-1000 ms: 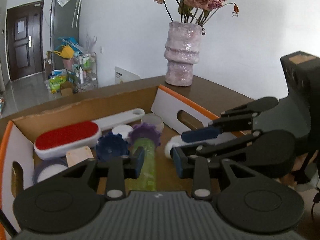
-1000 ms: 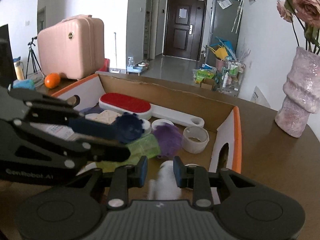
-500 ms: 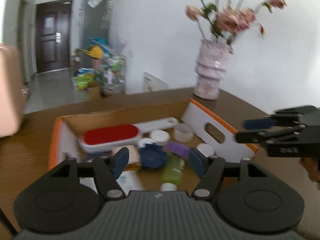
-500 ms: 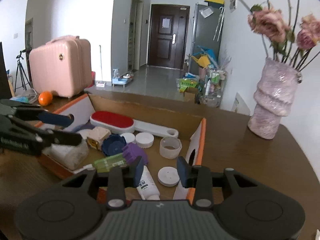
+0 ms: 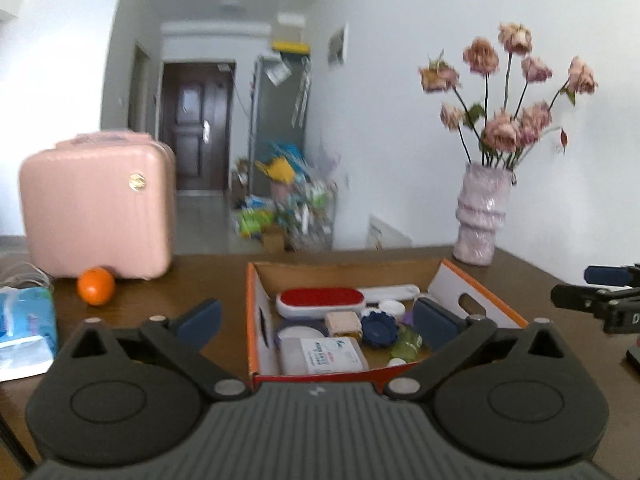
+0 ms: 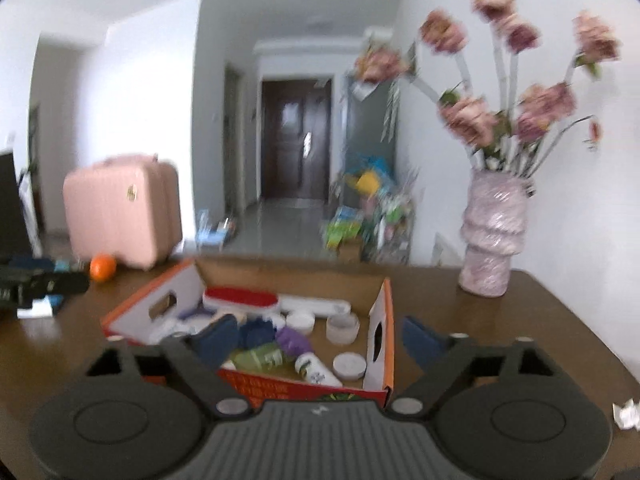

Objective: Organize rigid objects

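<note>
- Step in hand: judged from the layout, packing looks complete or nearly so; the rigid objects lie together inside the cardboard box (image 5: 256, 312) on the table (image 5: 192, 276), and both tools are held back from it.
- Left tool (image 5: 316, 320): jaws spread wide, nothing between them, hovering on the near side of the box.
- Right tool (image 6: 316, 340): jaws likewise wide apart and empty, near the box's right front corner.
- Box contents: red lint brush (image 5: 320, 300) with white handle along the far wall; blue ridged cap (image 5: 378, 328), purple cap (image 6: 294, 340), green bottle (image 6: 260, 358), white tube (image 6: 316, 372), several white round lids (image 6: 350, 364) and a flat white packet (image 5: 324, 356) nearer the front.
- Next move, if any: check the table for a stray rigid item; the orange (image 5: 96, 286) beside the pink suitcase (image 5: 98, 212) is the only loose candidate in sight. Reaching it calls for a leftward sweep of the left tool, jaws kept wide.
- Caution: keep the right tool away from the vase (image 6: 492, 236) of dried flowers at the far right.
- Legible writing: none can be read with confidence. The packet carries blue and red print, and the box front (image 6: 304, 390) shows printed characters, all too blurred to make out.
</note>
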